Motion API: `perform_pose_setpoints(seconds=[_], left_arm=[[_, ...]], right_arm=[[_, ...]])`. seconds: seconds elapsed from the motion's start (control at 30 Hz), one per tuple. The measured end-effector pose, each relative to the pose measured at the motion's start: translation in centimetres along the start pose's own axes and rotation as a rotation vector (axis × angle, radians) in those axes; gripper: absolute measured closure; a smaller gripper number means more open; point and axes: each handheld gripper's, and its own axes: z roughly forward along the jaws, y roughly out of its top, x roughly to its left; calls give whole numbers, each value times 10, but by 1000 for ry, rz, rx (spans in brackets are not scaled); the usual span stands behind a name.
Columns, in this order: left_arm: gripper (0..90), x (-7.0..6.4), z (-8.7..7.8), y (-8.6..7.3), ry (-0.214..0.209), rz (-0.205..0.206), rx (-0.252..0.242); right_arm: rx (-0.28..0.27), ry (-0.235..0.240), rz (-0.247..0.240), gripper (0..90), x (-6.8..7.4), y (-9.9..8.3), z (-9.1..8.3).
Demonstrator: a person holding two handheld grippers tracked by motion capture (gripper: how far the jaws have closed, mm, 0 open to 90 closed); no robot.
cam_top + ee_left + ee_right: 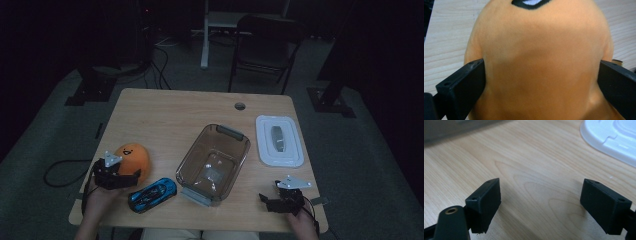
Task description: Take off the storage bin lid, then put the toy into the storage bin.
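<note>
Reaching in from the near edge of the bench (165, 107), the left hand (100, 197) sets the left gripper (116, 176) against the orange plush toy (133, 157), left of the clear container (212, 162); its jaws press into the toy's sides. The right gripper (280, 197), near-right of the container, has its jaws spread over bare wood. A blue toy car (152, 194) lies just left of the container, a white lid (279, 141) to its right. The toy's face is cut off in the left gripper view.
</note>
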Motion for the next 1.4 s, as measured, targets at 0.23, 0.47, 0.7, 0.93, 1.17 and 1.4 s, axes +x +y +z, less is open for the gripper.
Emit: perform_pose_setpoints(seconds=[0.23,0.47,0.7,0.93,1.17,1.4], left_arm=[[140,2,0,0,5,-12,-20],[413,9,-8,2,-21,-59,-55],[564,14,-15,9,-57,-33,-52],[606,14,-21,22,-54,25,-38],[605,14,-35,37,-92,59,-80],[604,3,-44,58,-142,113,-100]], right_arm=[[12,-15,-3,139,2,1,1],[12,-15,-4,138,2,1,1],[11,-18,0,138,2,1,1],[11,-18,0,138,2,1,2],[13,-18,-1,138,2,1,1],[13,-18,0,138,2,1,1]])
